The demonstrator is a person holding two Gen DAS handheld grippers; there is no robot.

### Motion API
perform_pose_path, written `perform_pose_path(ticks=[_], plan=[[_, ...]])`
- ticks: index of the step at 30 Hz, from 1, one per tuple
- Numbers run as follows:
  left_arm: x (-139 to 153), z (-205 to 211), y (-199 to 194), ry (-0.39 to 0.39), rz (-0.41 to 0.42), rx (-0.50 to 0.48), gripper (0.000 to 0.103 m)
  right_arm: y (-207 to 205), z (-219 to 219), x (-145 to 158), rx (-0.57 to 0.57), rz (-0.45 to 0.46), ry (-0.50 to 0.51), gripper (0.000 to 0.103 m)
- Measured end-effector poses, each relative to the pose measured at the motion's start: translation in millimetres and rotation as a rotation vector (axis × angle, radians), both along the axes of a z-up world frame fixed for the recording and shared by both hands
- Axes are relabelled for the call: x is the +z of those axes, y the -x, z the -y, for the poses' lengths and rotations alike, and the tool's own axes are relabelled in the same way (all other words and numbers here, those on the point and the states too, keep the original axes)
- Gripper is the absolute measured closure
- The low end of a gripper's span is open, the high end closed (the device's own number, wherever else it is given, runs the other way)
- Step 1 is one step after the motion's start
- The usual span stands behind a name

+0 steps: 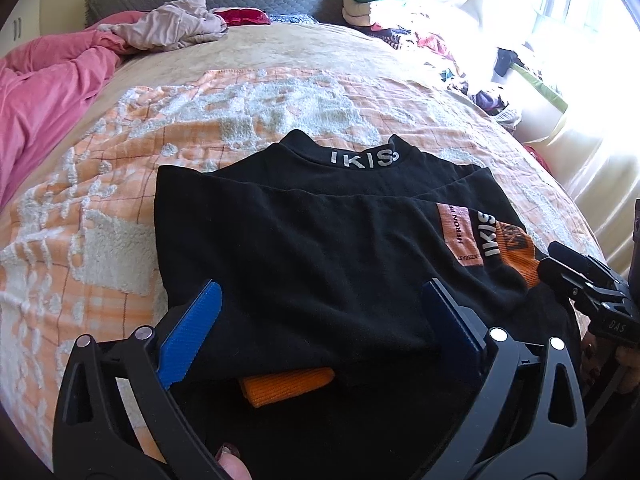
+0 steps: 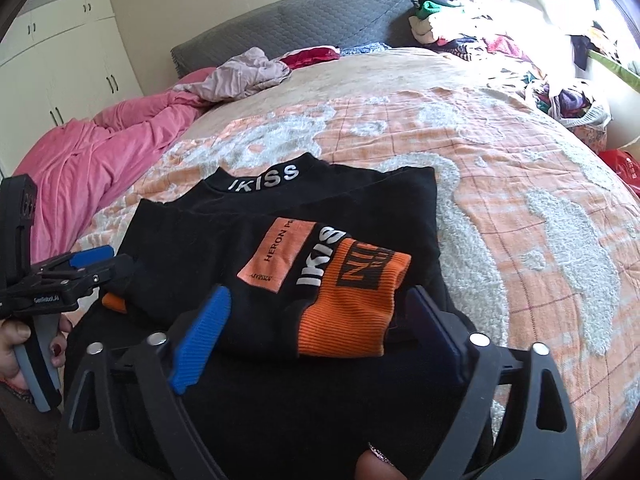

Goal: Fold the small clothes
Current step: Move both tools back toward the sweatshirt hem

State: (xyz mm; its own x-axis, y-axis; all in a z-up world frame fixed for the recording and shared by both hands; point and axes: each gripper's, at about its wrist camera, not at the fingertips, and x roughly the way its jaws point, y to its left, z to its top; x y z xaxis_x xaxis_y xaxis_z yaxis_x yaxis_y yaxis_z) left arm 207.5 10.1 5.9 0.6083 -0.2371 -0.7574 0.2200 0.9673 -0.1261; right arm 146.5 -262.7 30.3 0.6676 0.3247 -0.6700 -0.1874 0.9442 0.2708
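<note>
A black sweater (image 1: 320, 232) with a white "IKISS" collar (image 1: 364, 158) lies partly folded on the orange-and-white bedspread (image 1: 120, 184). One sleeve is laid across its front, its orange cuff (image 2: 352, 312) and orange patch (image 2: 276, 256) facing up. A second orange cuff (image 1: 288, 384) peeks out from under the near hem. My left gripper (image 1: 323, 292) hovers open over the near edge of the sweater, its blue pads clear of the cloth. My right gripper (image 2: 320, 296) stands open around the orange cuff, not pressing on it. Each gripper shows at the edge of the other's view.
A pink duvet (image 2: 92, 148) is bunched along the left side of the bed. A lilac garment (image 2: 248, 72) and a red one lie by the grey headboard (image 2: 304, 28). A heap of mixed clothes (image 2: 500, 44) lines the far right, by the bright window. White wardrobes (image 2: 60, 60) stand at the left.
</note>
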Motion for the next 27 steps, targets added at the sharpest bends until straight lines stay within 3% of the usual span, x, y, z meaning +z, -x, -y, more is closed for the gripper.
perform_pose_path(ticks=[17,27], plan=[[35.1,-4.2,31.1,0.014,0.084,0.019,0.009,18.5,3.7,32.1,-0.024,0.086,-0.004,0.007],[40.5,-12.4,52.2,0.057,0.085,0.047,0.009,41.3,3.4,42.0,-0.023,0.106,0.008,0.007]])
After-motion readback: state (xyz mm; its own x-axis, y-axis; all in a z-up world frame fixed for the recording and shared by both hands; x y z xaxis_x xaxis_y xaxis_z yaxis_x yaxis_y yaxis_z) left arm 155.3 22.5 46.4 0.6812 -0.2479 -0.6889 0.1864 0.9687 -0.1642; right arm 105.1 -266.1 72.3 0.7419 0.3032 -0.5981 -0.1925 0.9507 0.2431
